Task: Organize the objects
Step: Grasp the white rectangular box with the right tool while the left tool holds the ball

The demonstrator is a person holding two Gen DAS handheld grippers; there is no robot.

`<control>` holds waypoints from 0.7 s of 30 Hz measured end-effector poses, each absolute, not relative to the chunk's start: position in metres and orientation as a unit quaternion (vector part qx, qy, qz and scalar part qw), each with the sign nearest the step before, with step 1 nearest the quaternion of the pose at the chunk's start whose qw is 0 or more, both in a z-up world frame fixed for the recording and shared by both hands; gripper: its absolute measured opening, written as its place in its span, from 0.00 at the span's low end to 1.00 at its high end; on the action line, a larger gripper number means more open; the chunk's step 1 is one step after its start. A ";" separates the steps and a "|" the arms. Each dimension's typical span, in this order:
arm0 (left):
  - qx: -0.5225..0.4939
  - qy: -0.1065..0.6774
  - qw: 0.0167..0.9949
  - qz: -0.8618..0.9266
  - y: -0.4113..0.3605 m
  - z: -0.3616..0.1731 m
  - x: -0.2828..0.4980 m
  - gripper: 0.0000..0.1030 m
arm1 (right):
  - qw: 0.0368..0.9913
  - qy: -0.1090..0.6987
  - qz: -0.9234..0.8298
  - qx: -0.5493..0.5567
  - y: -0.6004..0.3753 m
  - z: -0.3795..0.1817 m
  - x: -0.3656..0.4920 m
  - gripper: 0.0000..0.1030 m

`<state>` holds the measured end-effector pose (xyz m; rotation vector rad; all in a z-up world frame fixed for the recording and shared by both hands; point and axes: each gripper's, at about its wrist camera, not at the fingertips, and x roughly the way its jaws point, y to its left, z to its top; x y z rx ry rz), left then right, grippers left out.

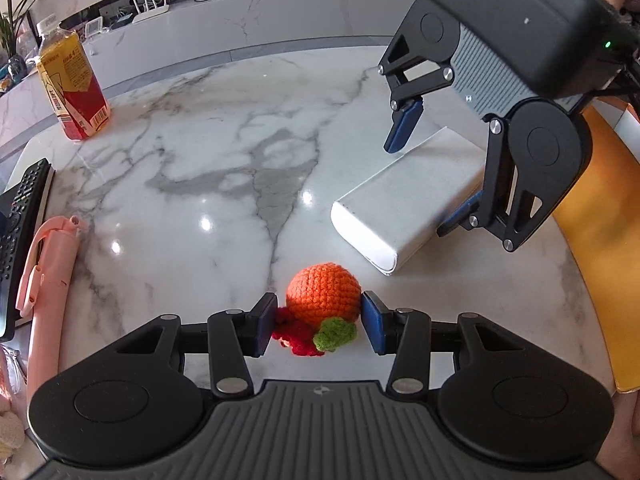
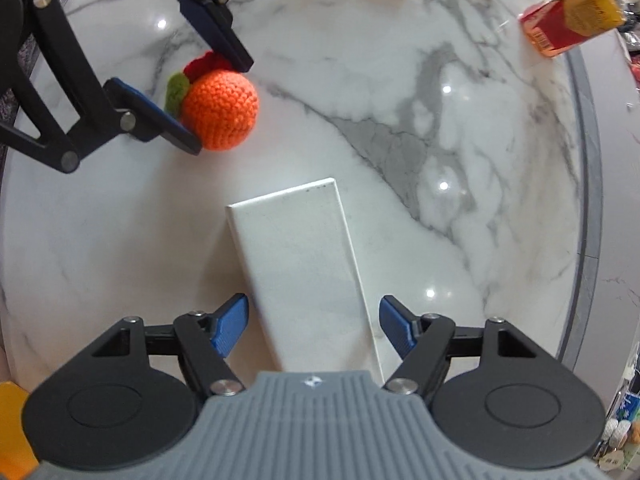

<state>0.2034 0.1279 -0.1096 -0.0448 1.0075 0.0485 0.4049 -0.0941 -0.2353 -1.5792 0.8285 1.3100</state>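
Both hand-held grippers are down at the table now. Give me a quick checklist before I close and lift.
1. Left hand-held gripper straddles the orange crocheted ball with red and green trim: ok, one pad on each side.
2. Left grip closed firmly: cannot tell; pads look at or near the yarn.
3. Right hand-held gripper is open around the white rectangular box: ok, gaps on both sides.
4. Box centred between the right fingers: not ok, it lies angled.
5. Ball and box apart: ok, bare white marble table shows between them.
6. Yellow-and-red drink bottle is out of the way: ok, at the far edge.
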 end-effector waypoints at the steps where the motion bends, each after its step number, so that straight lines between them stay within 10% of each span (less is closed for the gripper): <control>1: -0.023 0.483 0.875 0.021 0.128 -0.110 0.204 0.52 | 0.441 0.337 0.530 -0.641 -0.093 -0.238 0.406 0.71; 21: -0.047 0.472 0.880 0.012 0.135 -0.116 0.201 0.52 | 0.471 0.378 0.516 -0.607 -0.100 -0.240 0.391 0.65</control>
